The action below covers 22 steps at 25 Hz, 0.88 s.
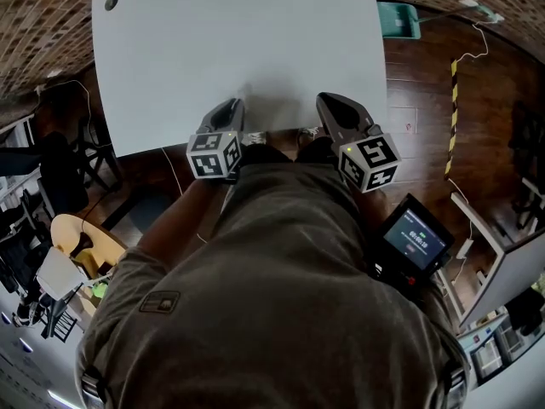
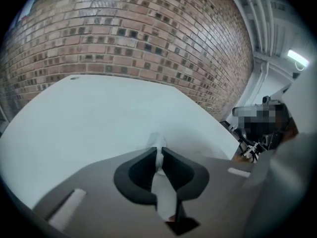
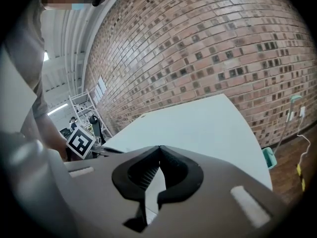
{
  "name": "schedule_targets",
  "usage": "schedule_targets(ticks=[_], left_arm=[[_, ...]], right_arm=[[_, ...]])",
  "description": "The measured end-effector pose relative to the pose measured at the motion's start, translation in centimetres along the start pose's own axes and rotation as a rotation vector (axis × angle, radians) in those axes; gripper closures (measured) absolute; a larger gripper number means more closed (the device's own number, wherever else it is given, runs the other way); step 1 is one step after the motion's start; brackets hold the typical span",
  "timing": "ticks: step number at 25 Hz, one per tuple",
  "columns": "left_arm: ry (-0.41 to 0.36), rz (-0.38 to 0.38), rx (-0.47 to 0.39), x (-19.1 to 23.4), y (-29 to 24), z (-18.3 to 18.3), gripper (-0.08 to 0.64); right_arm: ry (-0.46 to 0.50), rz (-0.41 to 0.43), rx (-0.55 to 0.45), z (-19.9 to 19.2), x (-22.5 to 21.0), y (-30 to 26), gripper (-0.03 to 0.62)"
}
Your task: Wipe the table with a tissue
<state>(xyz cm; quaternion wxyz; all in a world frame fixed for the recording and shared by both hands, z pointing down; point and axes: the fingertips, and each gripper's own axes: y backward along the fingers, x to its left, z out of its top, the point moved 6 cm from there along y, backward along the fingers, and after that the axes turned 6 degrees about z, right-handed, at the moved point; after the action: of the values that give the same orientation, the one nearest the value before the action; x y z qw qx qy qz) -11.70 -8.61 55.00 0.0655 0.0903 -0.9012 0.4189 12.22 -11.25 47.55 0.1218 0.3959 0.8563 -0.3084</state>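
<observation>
Your white tissue [image 2: 158, 144] is crumpled thin, pinched in the jaws of your left gripper [image 2: 159, 152]. It's over the white table [image 1: 238, 49], near its edge.

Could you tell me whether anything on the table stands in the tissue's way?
Nothing visible does. The left claw is shut on the tissue at the near edge of the table, and the surface ahead shows only a small round hole at the far corner.
</observation>
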Motion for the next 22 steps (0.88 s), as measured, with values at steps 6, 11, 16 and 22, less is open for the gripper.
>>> schedule_targets(ticks=[6,11,16,22], left_arm=[[-0.007,0.021,0.005,1.0,0.3,0.0,0.528],[-0.029,-0.005,0.011,0.1,-0.9,0.6,0.528],[-0.074,-0.054,0.023,-1.3,-2.5,1.2,0.528],[-0.129,-0.133,0.038,-3.7,-3.9,1.5,0.528]], right_arm=[[0.005,0.000,-0.004,0.3,0.2,-0.2,0.580],[-0.010,-0.029,-0.023,0.3,-0.5,0.1,0.580],[-0.033,-0.069,-0.040,-0.1,-1.3,0.8,0.580],[-0.057,-0.112,-0.060,-0.6,-2.0,1.6,0.580]])
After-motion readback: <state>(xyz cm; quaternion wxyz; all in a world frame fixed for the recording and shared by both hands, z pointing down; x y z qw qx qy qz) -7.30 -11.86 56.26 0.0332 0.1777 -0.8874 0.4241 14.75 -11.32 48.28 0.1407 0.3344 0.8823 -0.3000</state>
